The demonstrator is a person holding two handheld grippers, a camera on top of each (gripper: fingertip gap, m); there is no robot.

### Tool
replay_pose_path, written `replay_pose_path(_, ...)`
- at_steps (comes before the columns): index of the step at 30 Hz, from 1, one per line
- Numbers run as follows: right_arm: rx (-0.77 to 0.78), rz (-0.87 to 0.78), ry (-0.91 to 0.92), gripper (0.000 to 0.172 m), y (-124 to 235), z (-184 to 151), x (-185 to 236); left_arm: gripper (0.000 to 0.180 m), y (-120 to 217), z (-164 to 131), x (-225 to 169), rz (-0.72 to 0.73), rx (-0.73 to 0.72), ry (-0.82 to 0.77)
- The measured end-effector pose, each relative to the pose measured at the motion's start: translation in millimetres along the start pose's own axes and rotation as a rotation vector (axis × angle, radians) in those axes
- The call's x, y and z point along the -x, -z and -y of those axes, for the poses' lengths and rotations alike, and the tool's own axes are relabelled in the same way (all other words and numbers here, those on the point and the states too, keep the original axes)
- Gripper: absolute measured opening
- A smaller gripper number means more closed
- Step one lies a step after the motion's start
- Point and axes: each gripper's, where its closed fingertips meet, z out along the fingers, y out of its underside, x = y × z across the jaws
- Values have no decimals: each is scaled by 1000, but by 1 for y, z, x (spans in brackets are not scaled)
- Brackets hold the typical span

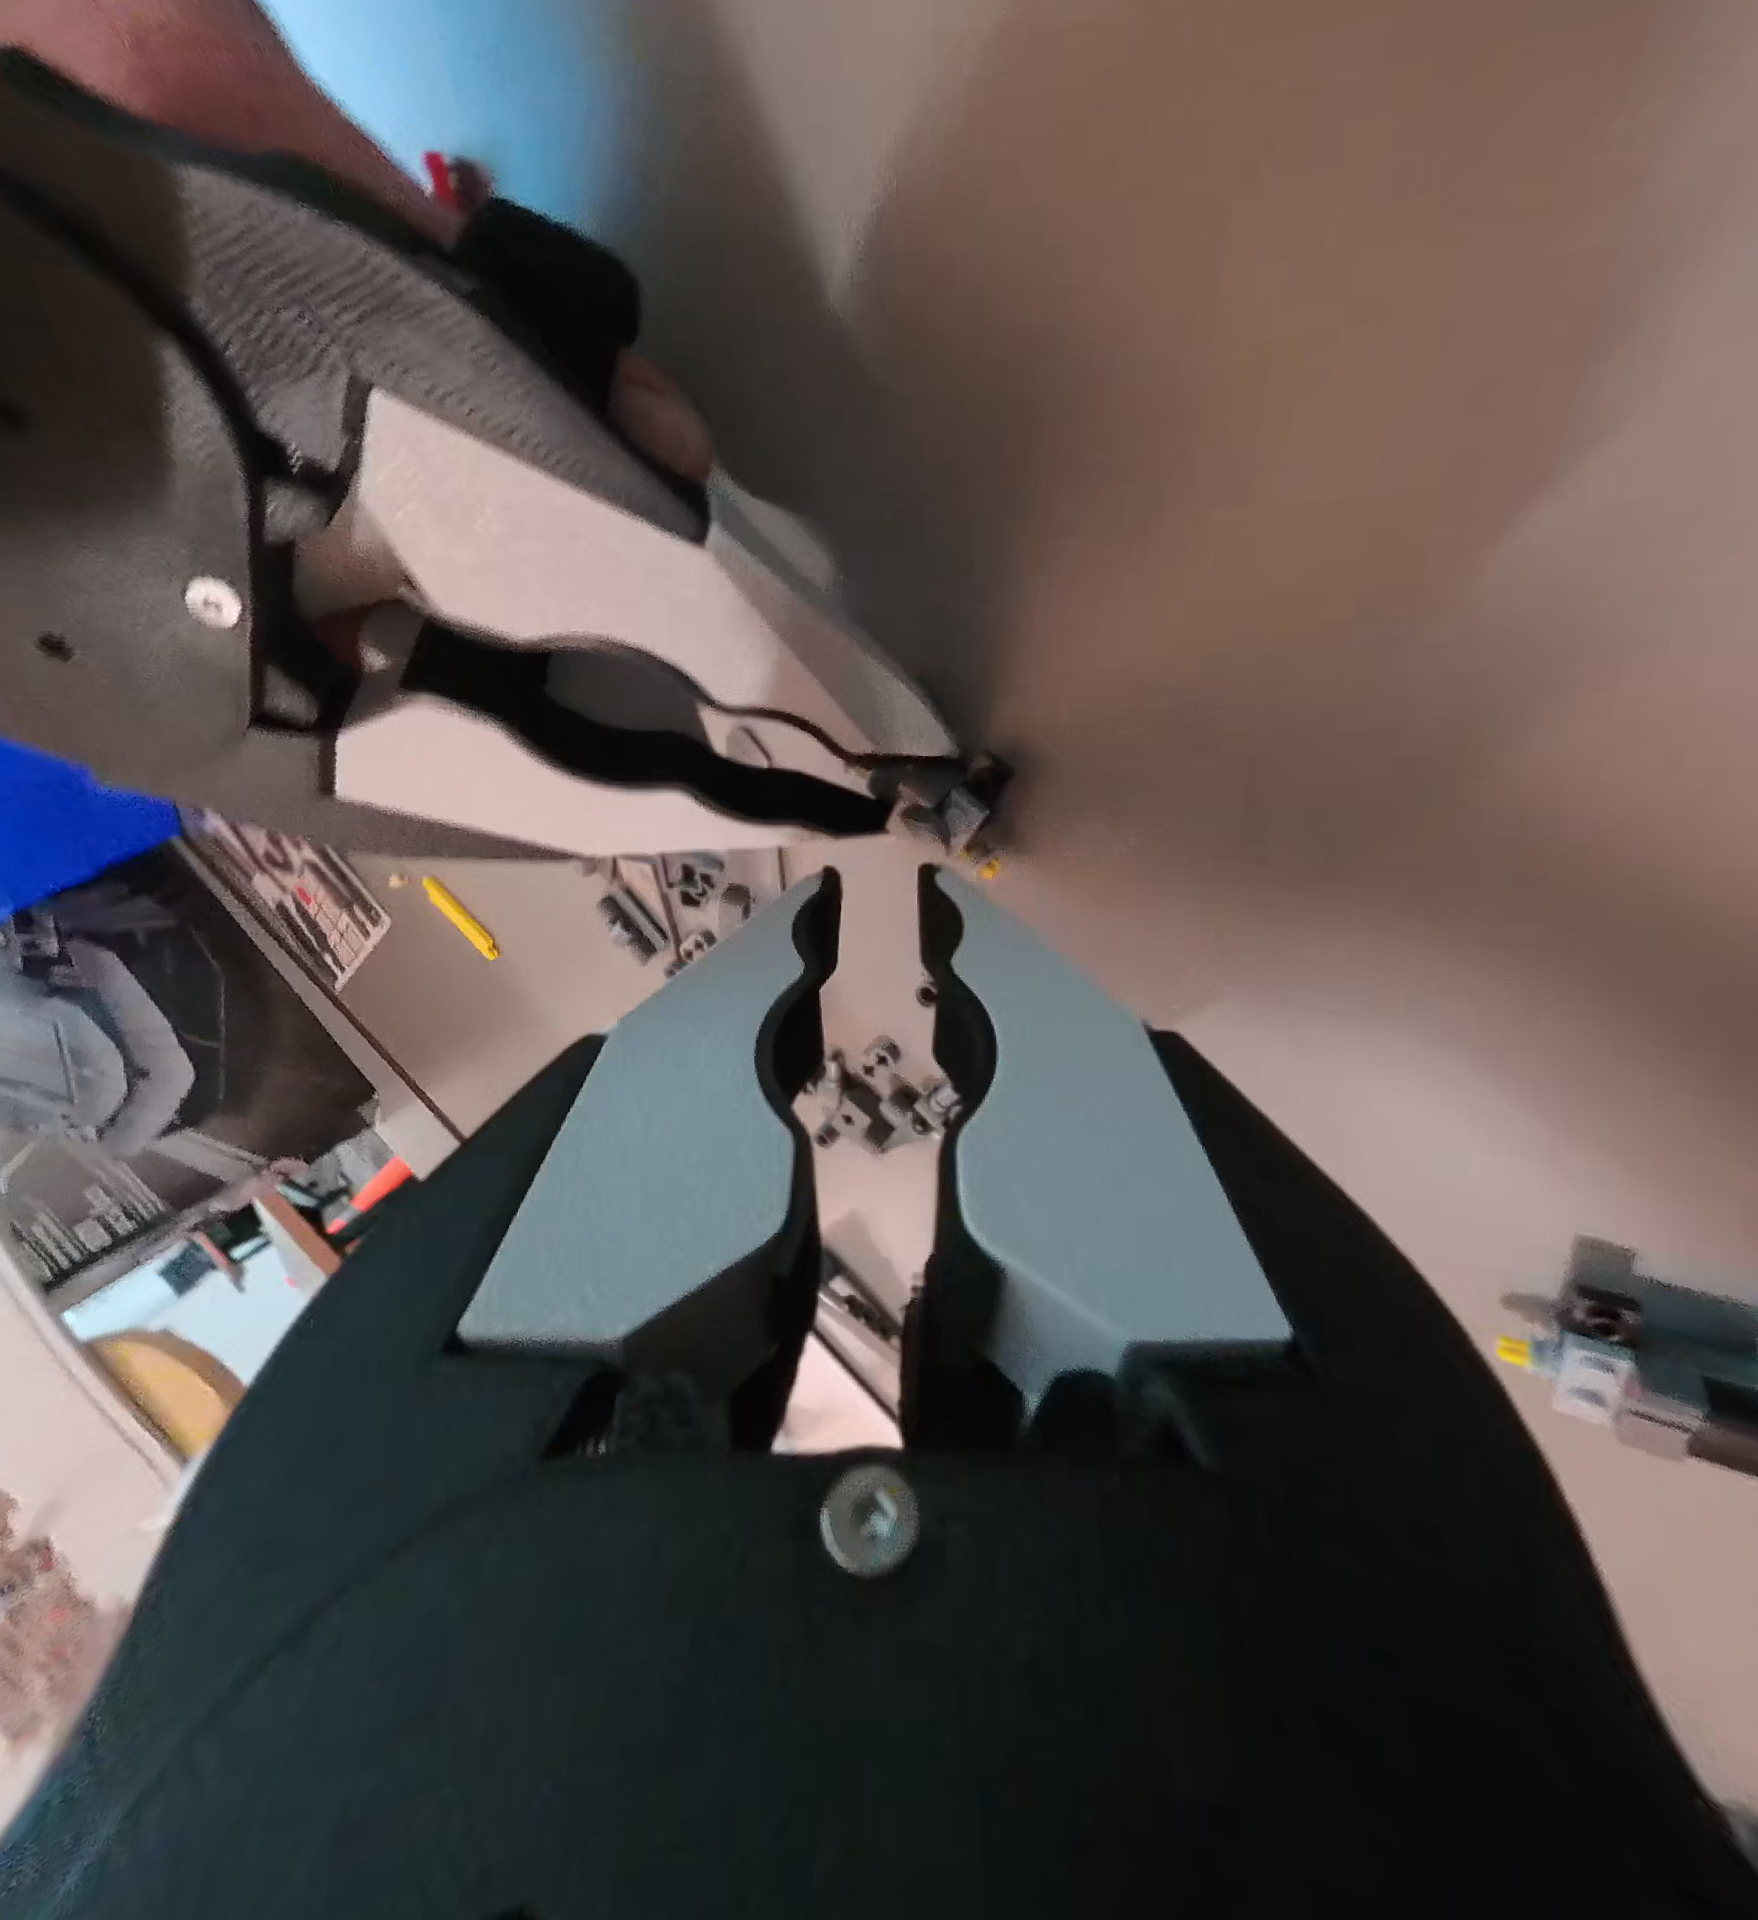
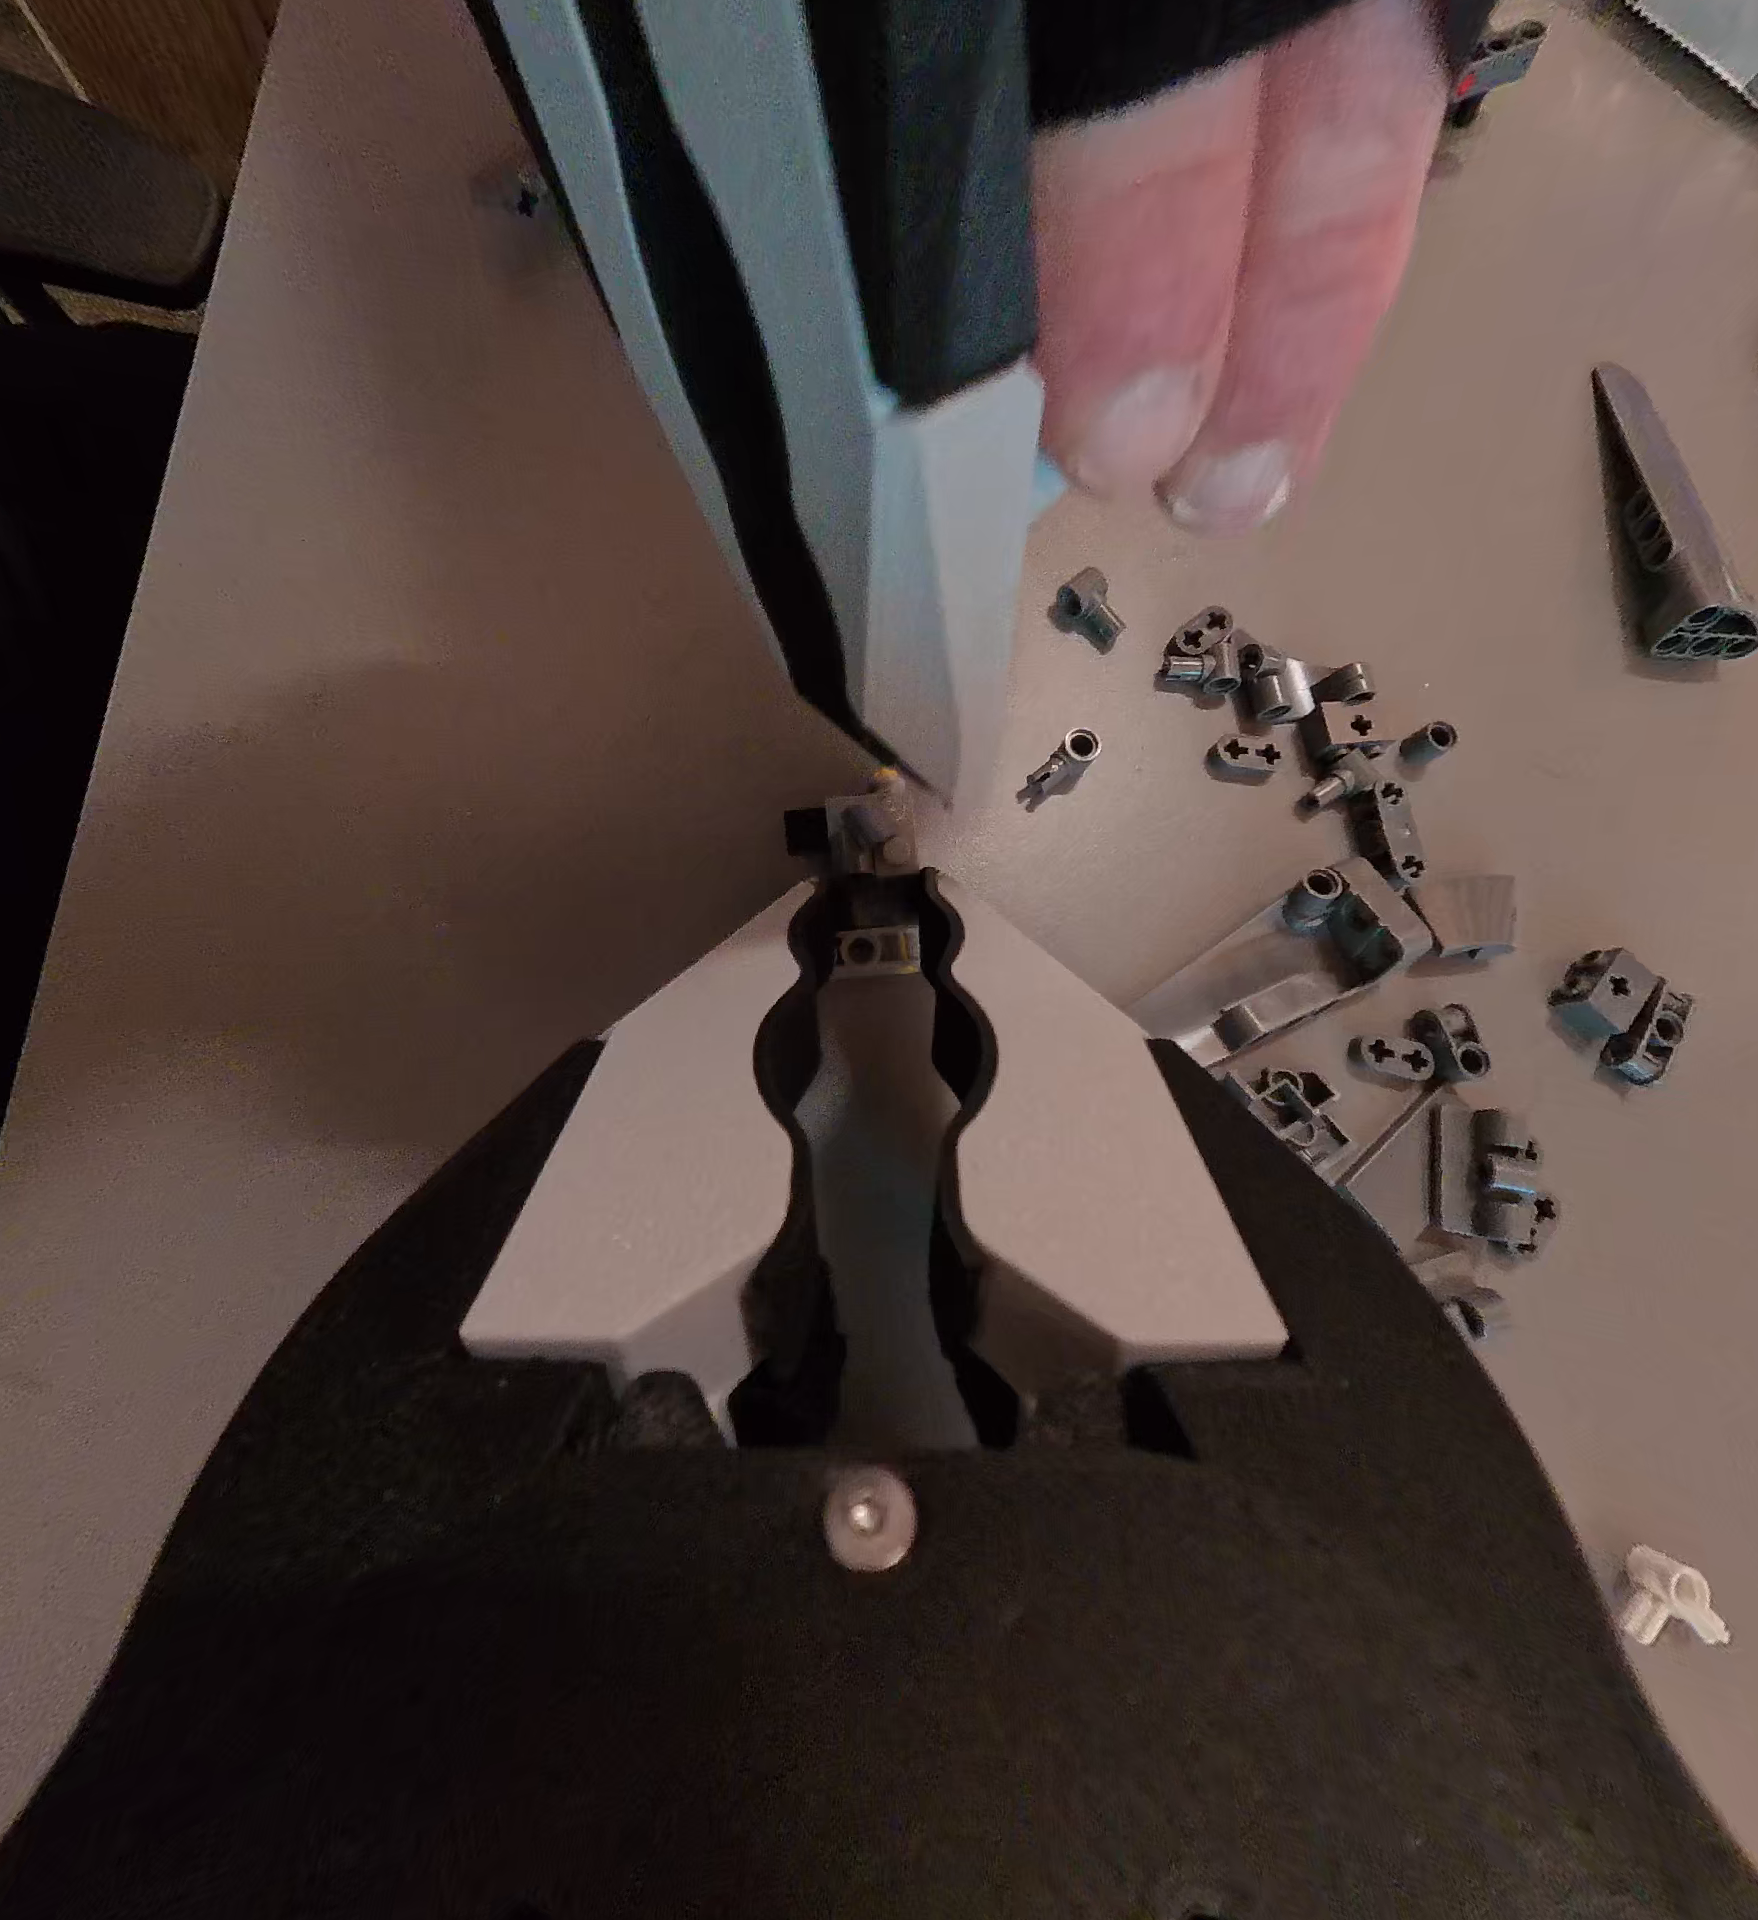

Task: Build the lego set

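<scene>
Beige tabletop (image 2: 459,644) fills both wrist views, with dim light and heavy blur along the left view's edges.

Your right gripper (image 2: 870,914) is clamped on a small grey brick assembly (image 2: 859,831). Its lower light-grey block sits wedged between both dark pads near the tips, and the rest of the build sticks out past the fingertips, with a black piece on its left side. From the left wrist view the same assembly (image 1: 942,805) shows pinched at the very tip of that right gripper.

Your left gripper (image 1: 880,883) stands with its fingers slightly apart and nothing between them; only tabletop and loose parts show through the gap. Its tips hang just beside the held assembly, not touching it. In the right view its tip (image 2: 916,790) comes down to a point right next to the assembly's top. Two fingers of your hand (image 2: 1207,312) show alongside it.

To the right of the right gripper lies a scatter of dark grey connector pieces (image 2: 1374,883) and a tapered dark panel piece (image 2: 1675,520). A pale small connector (image 2: 1675,1595) lies alone nearer the camera. A yellow axle (image 1: 459,916) lies well to the left in the left view.
</scene>
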Motion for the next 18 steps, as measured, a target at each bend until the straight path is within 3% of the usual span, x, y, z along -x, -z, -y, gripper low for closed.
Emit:
replay_pose_path(10, -27, -21, -13, 13, 7, 3, -2, 15, 2, -7, -8, 124, -99, 536)
replay_pose_path(18, -17, -14, -32, 13, 3, 1, -2, 26, -8, 2, -18, 60, -223, 702)
